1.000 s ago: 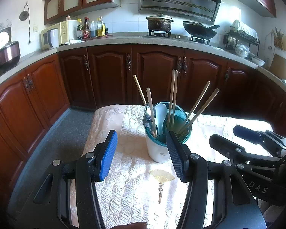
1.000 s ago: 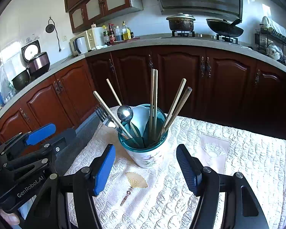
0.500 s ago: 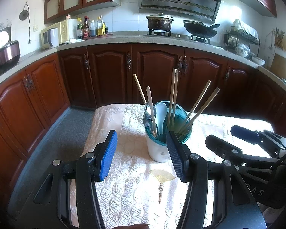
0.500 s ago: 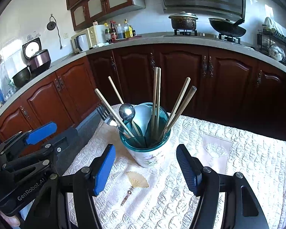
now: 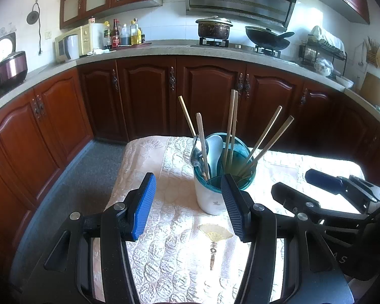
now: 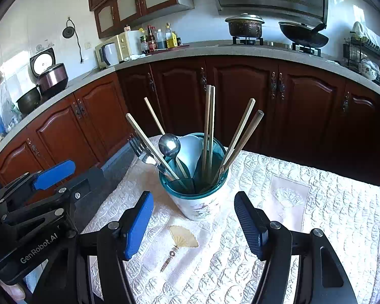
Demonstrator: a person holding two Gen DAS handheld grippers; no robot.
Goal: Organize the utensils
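Two grippers, left [image 5: 188, 204] and right [image 6: 193, 221], hover near the holder [image 6: 193, 190] on the worktop [image 6: 329, 217], jaws apart and empty. All utensils appear stowed; next, probably straighten the chopsticks [image 6: 209, 129].

A utensil holder [image 6: 200, 202] stands on the tablecloth [image 6: 329, 217] just ahead of me, with chopsticks [image 6: 208, 126], a spoon [image 6: 168, 144] and a fork [image 6: 139, 149] in it. My left gripper [image 5: 188, 204] and right gripper [image 6: 193, 221] sit side by side before it. Cabinets [image 6: 240, 101] run behind.
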